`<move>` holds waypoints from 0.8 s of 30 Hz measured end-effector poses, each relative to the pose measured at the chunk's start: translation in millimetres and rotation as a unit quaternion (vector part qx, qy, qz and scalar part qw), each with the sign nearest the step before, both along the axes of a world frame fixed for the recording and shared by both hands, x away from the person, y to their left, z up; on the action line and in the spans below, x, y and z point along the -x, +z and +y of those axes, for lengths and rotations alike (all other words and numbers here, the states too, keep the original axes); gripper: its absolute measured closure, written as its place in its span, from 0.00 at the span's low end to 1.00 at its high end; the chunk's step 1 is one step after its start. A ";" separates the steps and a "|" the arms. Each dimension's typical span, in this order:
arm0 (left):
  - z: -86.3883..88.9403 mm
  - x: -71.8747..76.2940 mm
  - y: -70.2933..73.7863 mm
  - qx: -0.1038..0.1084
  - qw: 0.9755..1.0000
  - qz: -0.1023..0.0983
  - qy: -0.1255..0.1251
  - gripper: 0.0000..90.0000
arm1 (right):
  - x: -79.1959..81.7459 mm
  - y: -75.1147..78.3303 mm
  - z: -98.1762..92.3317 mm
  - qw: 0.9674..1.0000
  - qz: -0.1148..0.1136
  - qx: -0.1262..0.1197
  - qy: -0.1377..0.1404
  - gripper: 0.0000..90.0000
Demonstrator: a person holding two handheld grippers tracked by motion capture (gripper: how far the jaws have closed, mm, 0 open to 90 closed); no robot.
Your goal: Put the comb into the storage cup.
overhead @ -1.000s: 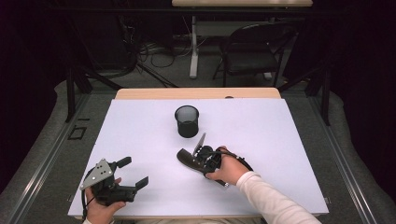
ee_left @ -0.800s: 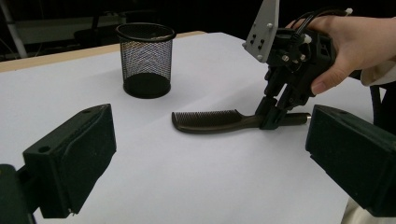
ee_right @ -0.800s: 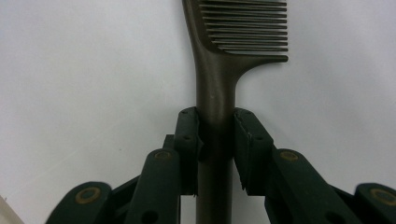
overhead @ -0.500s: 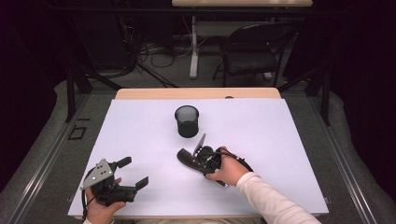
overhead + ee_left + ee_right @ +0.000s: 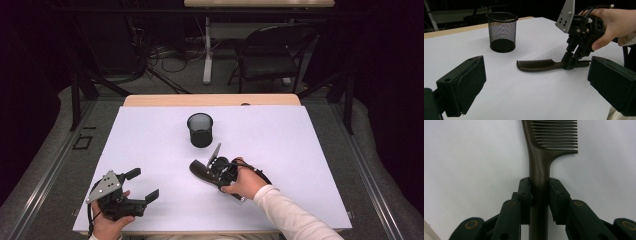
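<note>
A dark comb (image 5: 199, 169) lies flat on the white table (image 5: 300, 140), its teeth end toward the left. My right gripper (image 5: 213, 175) is shut on the comb's handle (image 5: 539, 167); the pads press it from both sides in the right gripper view. The left gripper view shows that gripper (image 5: 572, 63) reaching down onto the comb (image 5: 536, 65). A black mesh cup (image 5: 200, 130) stands upright just beyond the comb, and it looks empty (image 5: 502, 31). My left gripper (image 5: 142, 185) rests near the front left corner, open, with nothing between its fingers.
The table's wooden far edge (image 5: 210, 100) lies behind the cup. A black chair (image 5: 270, 55) and cables stand on the floor past the table. Bare white surface spreads to the right and left of the cup.
</note>
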State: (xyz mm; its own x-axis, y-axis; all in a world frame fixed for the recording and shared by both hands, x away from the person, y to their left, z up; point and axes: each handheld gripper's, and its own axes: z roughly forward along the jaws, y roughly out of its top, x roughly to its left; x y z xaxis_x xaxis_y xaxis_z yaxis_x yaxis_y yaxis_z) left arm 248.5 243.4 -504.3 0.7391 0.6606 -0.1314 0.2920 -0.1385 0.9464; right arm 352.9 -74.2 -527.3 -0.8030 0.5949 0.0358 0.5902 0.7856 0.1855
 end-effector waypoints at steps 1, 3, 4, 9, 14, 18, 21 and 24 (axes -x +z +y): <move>0.0 0.0 0.0 0.000 1.000 0.000 0.000 0.02 | 0.2 0.1 -0.3 1.000 0.000 0.000 0.001 0.81; 0.0 0.1 0.0 0.000 1.000 -0.001 0.000 0.02 | 0.4 0.2 -1.1 1.000 -0.002 -0.004 0.004 0.81; 0.0 0.1 0.0 0.000 1.000 -0.001 0.000 0.02 | 0.7 0.4 -1.2 1.000 -0.001 -0.005 0.002 0.81; 0.1 -0.1 -0.2 0.000 1.000 0.000 0.001 0.02 | 1.2 2.8 -2.9 1.000 -0.006 -0.010 0.002 0.81; 0.2 -0.1 -0.1 -0.001 1.000 0.001 0.002 0.02 | 2.6 5.1 -5.1 1.000 -0.012 -0.022 -0.001 0.81; 0.2 -0.2 -0.2 -0.001 1.000 0.002 0.003 0.02 | 4.5 6.8 -6.3 0.999 -0.017 -0.030 -0.001 0.81; 0.2 -0.4 -0.4 0.000 1.000 0.002 0.004 0.02 | 5.4 7.5 -7.2 0.999 -0.021 -0.037 -0.002 0.81; 0.3 -0.5 -0.3 0.000 1.000 0.004 0.005 0.02 | 6.2 7.5 -8.0 0.999 -0.022 -0.039 0.001 0.81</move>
State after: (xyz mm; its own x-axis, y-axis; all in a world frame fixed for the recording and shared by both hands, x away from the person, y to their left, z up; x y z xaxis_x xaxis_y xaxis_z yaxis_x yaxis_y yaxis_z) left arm 249.0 243.7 -504.6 0.7315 0.6679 -0.1373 0.3012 -0.1358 0.9438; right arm 346.6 -82.2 -519.8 -0.8062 0.5898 0.0460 0.5782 0.7690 0.2725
